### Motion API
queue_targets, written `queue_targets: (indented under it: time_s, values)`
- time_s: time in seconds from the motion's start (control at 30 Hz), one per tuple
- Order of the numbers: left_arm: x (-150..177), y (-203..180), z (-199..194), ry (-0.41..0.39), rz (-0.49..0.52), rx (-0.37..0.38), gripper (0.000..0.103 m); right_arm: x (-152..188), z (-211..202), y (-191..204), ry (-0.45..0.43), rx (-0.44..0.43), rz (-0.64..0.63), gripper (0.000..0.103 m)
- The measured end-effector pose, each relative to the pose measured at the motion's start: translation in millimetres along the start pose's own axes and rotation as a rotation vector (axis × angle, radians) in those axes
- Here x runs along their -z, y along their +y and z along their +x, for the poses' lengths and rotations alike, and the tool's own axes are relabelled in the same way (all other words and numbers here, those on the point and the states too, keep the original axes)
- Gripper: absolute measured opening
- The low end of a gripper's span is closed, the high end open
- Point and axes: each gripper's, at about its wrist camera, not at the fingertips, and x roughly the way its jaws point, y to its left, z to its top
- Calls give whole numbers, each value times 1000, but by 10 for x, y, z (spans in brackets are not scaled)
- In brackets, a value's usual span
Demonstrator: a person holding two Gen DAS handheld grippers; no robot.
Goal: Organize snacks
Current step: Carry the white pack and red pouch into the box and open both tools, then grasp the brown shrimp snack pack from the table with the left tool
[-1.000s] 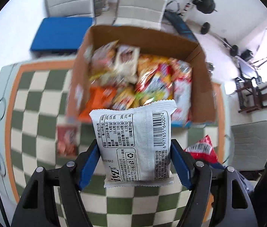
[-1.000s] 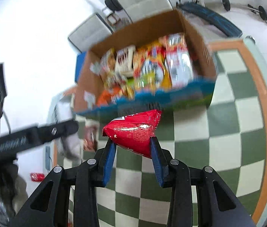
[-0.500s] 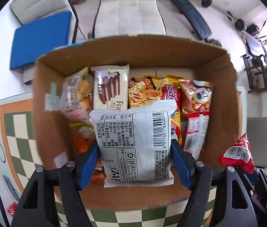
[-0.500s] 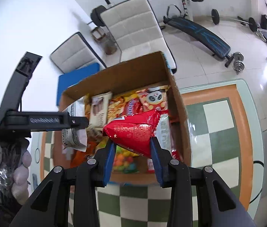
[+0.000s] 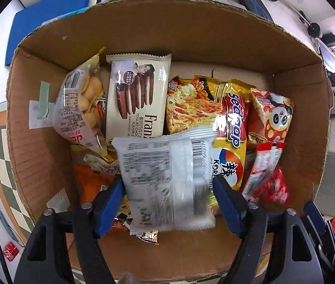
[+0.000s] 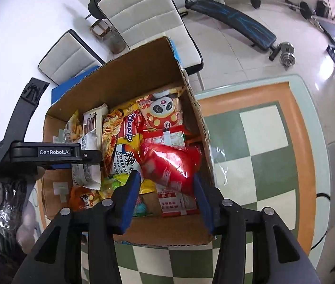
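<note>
A cardboard box (image 5: 143,35) holds several snack packets and also shows in the right wrist view (image 6: 129,87). My left gripper (image 5: 168,203) is over the box with its jaws spread wide; the white packet (image 5: 167,177) between them looks blurred and loose. My right gripper (image 6: 166,196) has its jaws spread too; the red packet (image 6: 169,165) lies between them on the other packets at the box's right side. The red packet shows blurred in the left wrist view (image 5: 269,187).
The box stands on a green-and-white checkered table with an orange border (image 6: 271,146). Chairs (image 6: 143,11) and a blue pad (image 5: 49,16) stand behind it. A weight bench (image 6: 233,19) lies on the floor. The left gripper body (image 6: 44,153) is at the box's left.
Both grippers moved down over the box and opened. The white packet and the red packet have been let go and are dropping onto the packets inside.
</note>
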Motion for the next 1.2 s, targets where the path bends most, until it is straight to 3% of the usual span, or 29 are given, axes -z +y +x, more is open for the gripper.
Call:
queue_targets:
  time_s: [0.03, 0.07, 0.17, 0.3, 0.37, 0.47, 0.6, 0.7, 0.93, 1.2]
  values:
    - [6, 18, -3, -4, -3, 9, 89, 6, -1, -6, 1, 7, 2, 58]
    - [16, 24, -28, -11, -4, 17, 90, 6, 1, -8, 3, 11, 1, 59]
    - [68, 55, -158, -51, 2, 8, 90, 17, -30, 25, 1, 10, -6, 60]
    - [177, 88, -399, -96, 9, 25, 90, 38, -63, 119, 11, 17, -25, 72]
    - [329, 115, -621, -176, 24, 12, 90, 47, -97, 160, 8, 24, -32, 77]
    - [635, 152, -910, -312, 42, -84, 90, 62, -147, 238, 1, 45, -57, 90]
    - [1046, 277, -1102, -407, 4, -90, 90, 137, -211, 402, -11, 93, -123, 92]
    - [1327, 408, -1165, -456, -31, -109, 90, 240, -255, 502, -12, 77, -138, 93]
    - [1843, 909, -975, -455, -145, -158, 90, 629, -321, 775, -26, 40, -172, 93]
    - [2065, 1592, -267, -277, -298, -145, 90, 924, -102, 867, 31, 26, -137, 93]
